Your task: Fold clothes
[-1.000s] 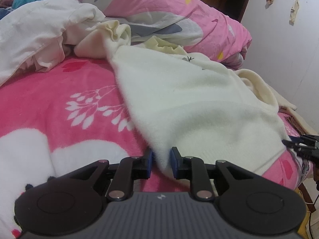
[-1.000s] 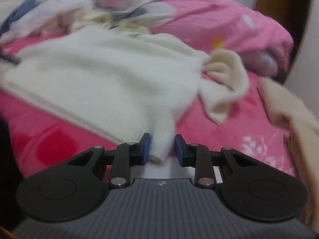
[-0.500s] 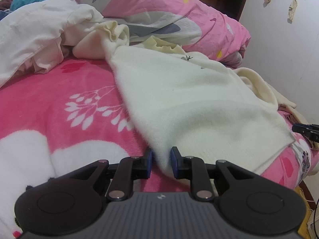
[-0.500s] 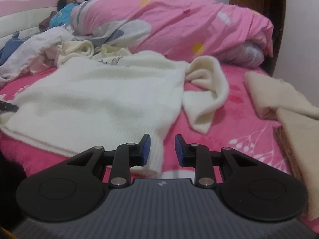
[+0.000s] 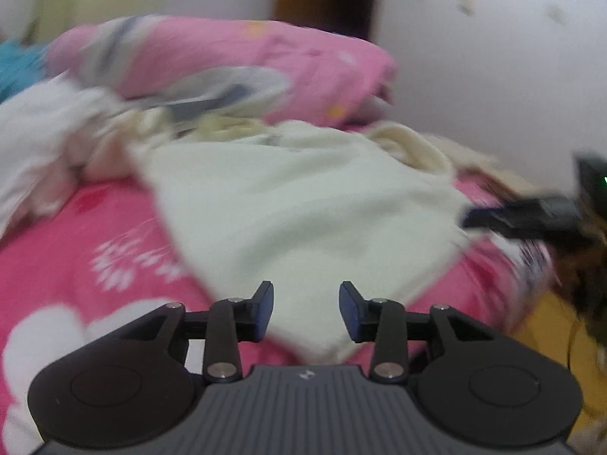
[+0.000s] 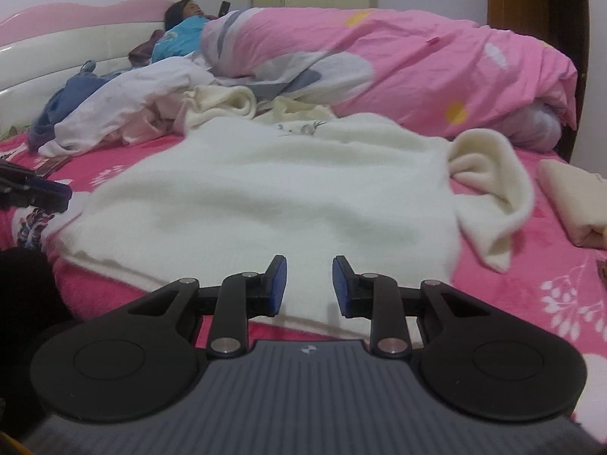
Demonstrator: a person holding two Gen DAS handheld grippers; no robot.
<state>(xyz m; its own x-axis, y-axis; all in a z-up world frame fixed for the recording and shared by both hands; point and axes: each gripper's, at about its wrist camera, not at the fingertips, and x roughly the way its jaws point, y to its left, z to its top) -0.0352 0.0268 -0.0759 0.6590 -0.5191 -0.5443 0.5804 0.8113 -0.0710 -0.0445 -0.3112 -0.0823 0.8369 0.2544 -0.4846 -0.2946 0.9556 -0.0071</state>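
Note:
A cream fleece sweater lies spread flat on the pink bed, hem toward me, one sleeve curled at its right side. My right gripper hovers open just over the hem, with nothing between its fingers. The left wrist view is blurred by motion; there the sweater lies ahead and my left gripper stands open above its near corner, holding nothing. The right gripper shows as a dark blur at the sweater's right edge. The left gripper's blue-tipped fingers show at the far left.
A pink quilt is heaped at the back. A pile of white and blue clothes lies back left. Folded beige cloth rests at the right. A person in blue lies by the headboard. The pink blanket covers the bed.
Both grippers let go of the sweater's hem and opened. The left gripper lifted and swung, blurring its view. The sweater now lies flat on the bed.

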